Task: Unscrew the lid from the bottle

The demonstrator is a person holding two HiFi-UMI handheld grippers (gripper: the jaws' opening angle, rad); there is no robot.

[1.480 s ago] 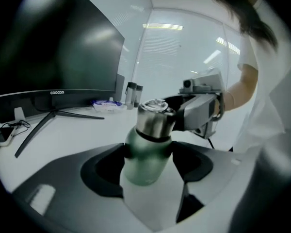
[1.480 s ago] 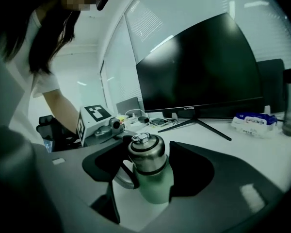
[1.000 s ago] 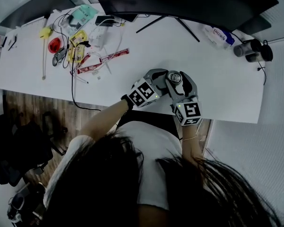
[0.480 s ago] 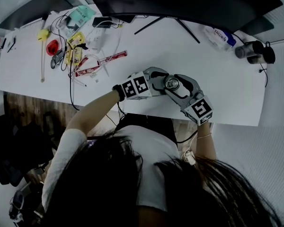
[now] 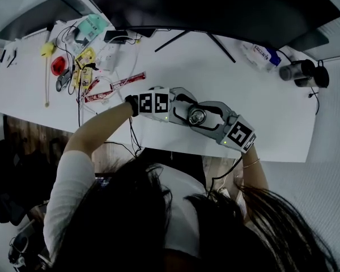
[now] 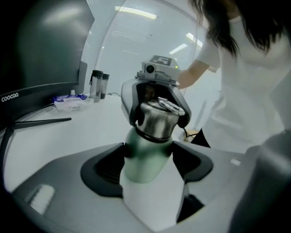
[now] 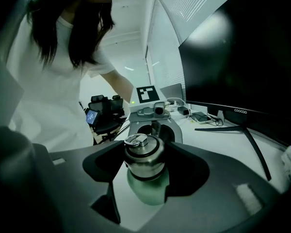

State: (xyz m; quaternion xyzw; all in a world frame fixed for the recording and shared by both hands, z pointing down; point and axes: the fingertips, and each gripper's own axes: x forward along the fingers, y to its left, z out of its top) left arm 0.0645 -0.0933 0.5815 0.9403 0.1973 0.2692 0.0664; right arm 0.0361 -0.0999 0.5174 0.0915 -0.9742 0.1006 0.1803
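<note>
Swung outward since a second ago, the right gripper point(image 5: 201, 117) now lies nearly level, its marker cube out to the right instead of below the jaws. The left gripper point(image 5: 181, 106) has drawn leftward, and the bottle between them sits closer to the table's near edge than before. Nearest the camera, the person's dark hair point(image 5: 158, 220) fills the bottom of the head view. Just past it, the left gripper is clamped on the green body of the bottle point(image 6: 144, 159), which tilts slightly. The right gripper's jaws are closed round the steel lid point(image 7: 143, 155) from the opposite side. The lid, with a folded ring on top, sits on the bottle's neck. From above only the lid's top shows, since both grippers cover the bottle's body, and whether its base touches the white table point(image 5: 260, 101) cannot be told. Farther left lie a red-and-white strip point(image 5: 110, 85) and a tangle of cables point(image 5: 79, 67) among small yellow and red items. At the far edge stand the monitor point(image 5: 215, 4) on its splayed stand point(image 5: 190, 35), a packet of wipes point(image 5: 260, 52) and two dark cylinders point(image 5: 297, 69)
</note>
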